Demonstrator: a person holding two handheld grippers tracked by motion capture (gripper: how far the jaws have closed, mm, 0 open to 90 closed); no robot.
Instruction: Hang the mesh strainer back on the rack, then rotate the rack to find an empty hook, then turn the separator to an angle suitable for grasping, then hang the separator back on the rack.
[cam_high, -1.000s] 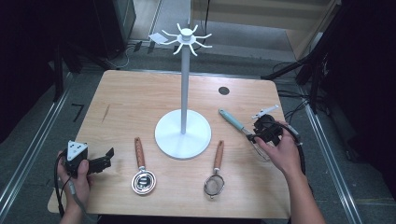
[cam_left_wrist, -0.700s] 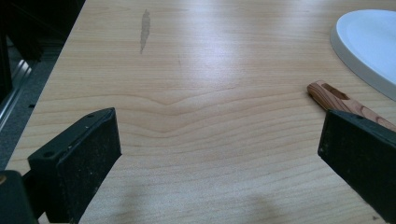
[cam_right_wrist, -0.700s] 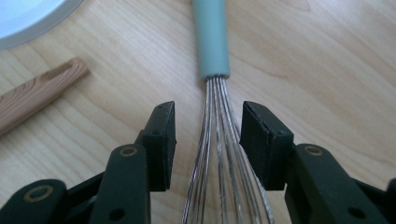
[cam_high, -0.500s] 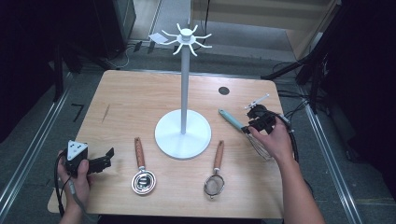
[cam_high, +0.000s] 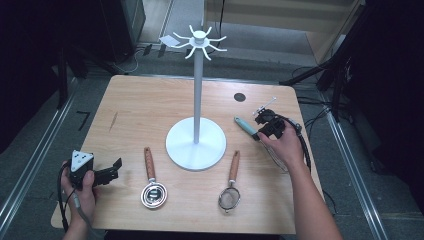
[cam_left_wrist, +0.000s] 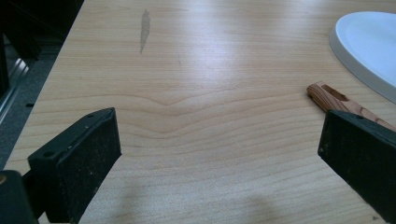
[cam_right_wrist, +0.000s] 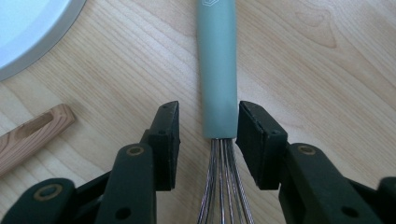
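The right hand-held gripper has come down over the whisk near the tabletop's right edge. A second ago it hovered further back; now its jaws sit either side of the teal handle's lower end, just where the wires begin, spread apart with a sliver of wood showing on each side. No clamp yet, so the grab looks imminent, and the hook stand at the tabletop's centre is probably where the whisk is bound.

The left hand-held gripper stays put near the front left corner, jaws wide apart over bare wood, a wooden handle just beyond its right jaw.

In the high view the whisk's wire head is hidden under the right hand. In the right gripper view the wires run off the bottom edge, so their state is unclear.
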